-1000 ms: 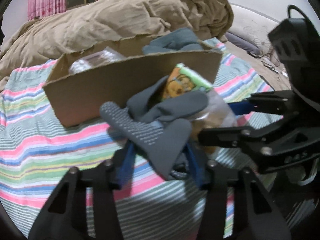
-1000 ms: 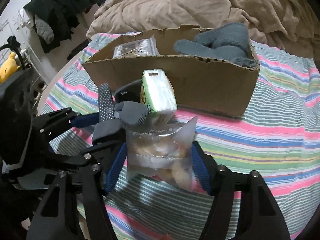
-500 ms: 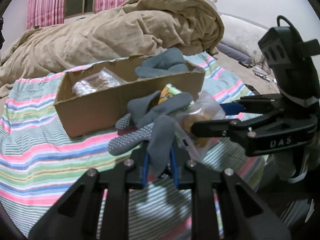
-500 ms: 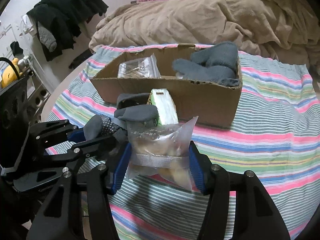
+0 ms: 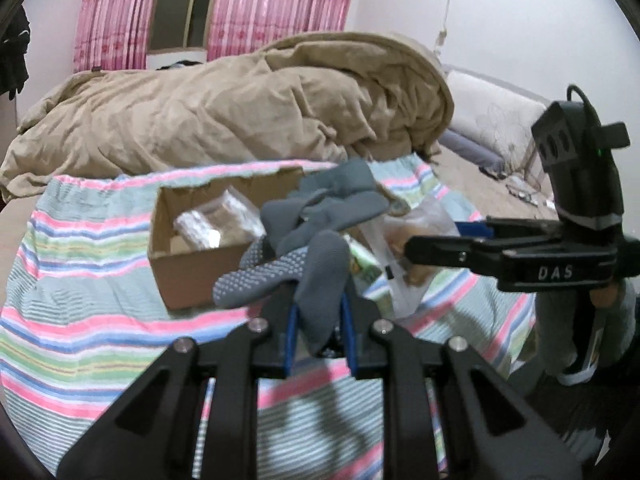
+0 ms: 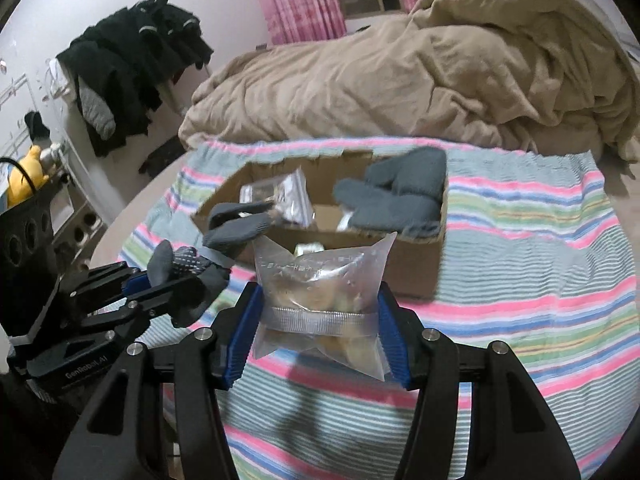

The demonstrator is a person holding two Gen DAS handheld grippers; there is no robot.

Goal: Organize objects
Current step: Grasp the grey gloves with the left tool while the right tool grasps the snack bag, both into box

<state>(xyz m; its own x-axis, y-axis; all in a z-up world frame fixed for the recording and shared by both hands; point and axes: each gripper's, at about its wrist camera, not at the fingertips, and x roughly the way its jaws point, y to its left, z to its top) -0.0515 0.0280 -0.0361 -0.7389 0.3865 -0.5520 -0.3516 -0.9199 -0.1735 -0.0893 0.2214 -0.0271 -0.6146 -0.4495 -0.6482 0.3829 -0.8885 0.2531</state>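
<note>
My left gripper (image 5: 318, 334) is shut on a grey dotted glove (image 5: 308, 268) and holds it above the striped bedspread, in front of the cardboard box (image 5: 188, 276). My right gripper (image 6: 318, 338) is shut on a clear bag of snacks (image 6: 320, 280), also lifted before the box (image 6: 416, 272). The box holds another grey glove (image 6: 400, 196) and a clear packet (image 6: 284, 196). A green-and-white snack pack (image 5: 364, 264) lies by the box, mostly hidden behind the glove. The left gripper and its glove (image 6: 188, 276) show at the left of the right wrist view.
A bunched tan duvet (image 5: 240, 100) fills the bed behind the box. The striped bedspread (image 6: 540, 260) spreads around the box. Dark clothes (image 6: 132, 64) hang at the far left wall. A yellow toy (image 6: 24, 176) sits at the left edge.
Both grippers have lifted and pulled back from the box with their loads. The left gripper closed on the glove. The green-and-white pack stayed down by the box.
</note>
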